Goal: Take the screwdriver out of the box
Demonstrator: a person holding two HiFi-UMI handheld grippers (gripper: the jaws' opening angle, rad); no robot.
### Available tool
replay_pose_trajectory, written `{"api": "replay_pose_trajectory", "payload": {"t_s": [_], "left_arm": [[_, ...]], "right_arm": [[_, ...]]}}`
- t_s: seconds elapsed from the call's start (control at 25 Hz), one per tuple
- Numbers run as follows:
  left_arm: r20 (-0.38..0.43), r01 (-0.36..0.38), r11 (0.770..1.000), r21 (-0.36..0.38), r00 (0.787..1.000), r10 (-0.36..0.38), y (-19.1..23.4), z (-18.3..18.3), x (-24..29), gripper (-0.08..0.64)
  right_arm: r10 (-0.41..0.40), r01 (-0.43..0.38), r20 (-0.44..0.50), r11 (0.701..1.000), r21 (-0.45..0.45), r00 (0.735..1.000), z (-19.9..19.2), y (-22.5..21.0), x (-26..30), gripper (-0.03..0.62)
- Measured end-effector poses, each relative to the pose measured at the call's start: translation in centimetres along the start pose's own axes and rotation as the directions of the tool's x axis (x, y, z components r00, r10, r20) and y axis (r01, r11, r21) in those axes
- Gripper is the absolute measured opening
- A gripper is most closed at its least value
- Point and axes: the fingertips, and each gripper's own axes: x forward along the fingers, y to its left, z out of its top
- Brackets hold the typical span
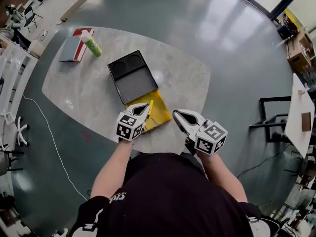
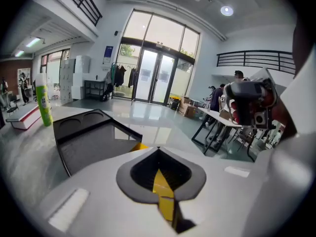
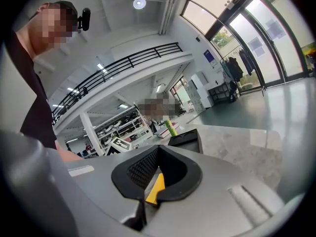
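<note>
The box lies open near the table's front edge: a yellow base [image 1: 157, 116] with its black lid [image 1: 132, 75] folded back, the lid also in the left gripper view [image 2: 94, 142]. A slim pale-yellow screwdriver [image 1: 150, 105] shows over the yellow base, right beside my left gripper's tips [image 1: 144, 109]. Whether it is gripped or only lying there I cannot tell. In its own view the left gripper [image 2: 158, 149] has its jaws together, with only yellow showing through the gap. My right gripper [image 1: 176, 114] hangs just right of the box with jaws together [image 3: 158, 148] and holds nothing.
A green bottle [image 1: 91, 43] and a red and grey book [image 1: 74, 46] lie at the table's far left. Right of the table stand a black frame [image 1: 274, 115] and a white table [image 1: 298, 115]. A cable [image 1: 49, 142] runs over the floor at left.
</note>
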Motion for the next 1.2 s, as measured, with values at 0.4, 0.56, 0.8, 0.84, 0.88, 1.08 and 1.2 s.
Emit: {"api": "replay_pose_trajectory", "payload": {"t_s": [0.4, 0.56, 0.8, 0.84, 0.88, 1.08, 1.2], "left_arm": [[-0.22, -0.053, 0.999, -0.011, 0.974, 0.049, 2.3, -5.1, 3.6, 0.074], [-0.322, -0.047, 0.999, -0.003, 0.946, 0.044, 2.4, -6.8, 4.7, 0.144], [-0.449, -0.073, 0.997, 0.027, 0.89, 0.078, 2.6, -9.1, 6.0, 0.163], [-0.467, -0.073, 0.997, 0.028, 0.881, 0.077, 2.6, -9.5, 6.3, 0.163], [-0.481, -0.071, 0.997, 0.03, 0.873, 0.077, 2.5, -9.9, 6.5, 0.163], [-0.518, -0.071, 0.995, 0.067, 0.85, 0.096, 2.7, -10.9, 7.8, 0.163], [-0.554, -0.073, 0.994, 0.086, 0.826, 0.108, 2.7, -11.8, 8.0, 0.163]], "right_arm": [[-0.007, 0.008, -0.022, 1.0, 0.029, 1.0, -0.9, -1.2, -0.2, 0.014], [-0.005, 0.006, -0.019, 0.999, 0.04, 1.0, -1.0, -1.5, -0.2, 0.014], [0.001, 0.0, -0.02, 0.999, 0.054, 1.0, -1.3, -1.9, -0.6, 0.014], [0.001, 0.001, -0.019, 0.999, 0.055, 1.0, -1.3, -2.0, -0.6, 0.014], [-0.001, 0.002, -0.018, 0.998, 0.056, 1.0, -1.2, -2.2, -0.7, 0.014], [-0.004, 0.005, -0.012, 0.998, 0.066, 1.0, -1.3, -2.8, -1.1, 0.014], [-0.002, 0.003, -0.011, 0.997, 0.072, 1.0, -1.6, -2.9, -1.2, 0.014]]}}
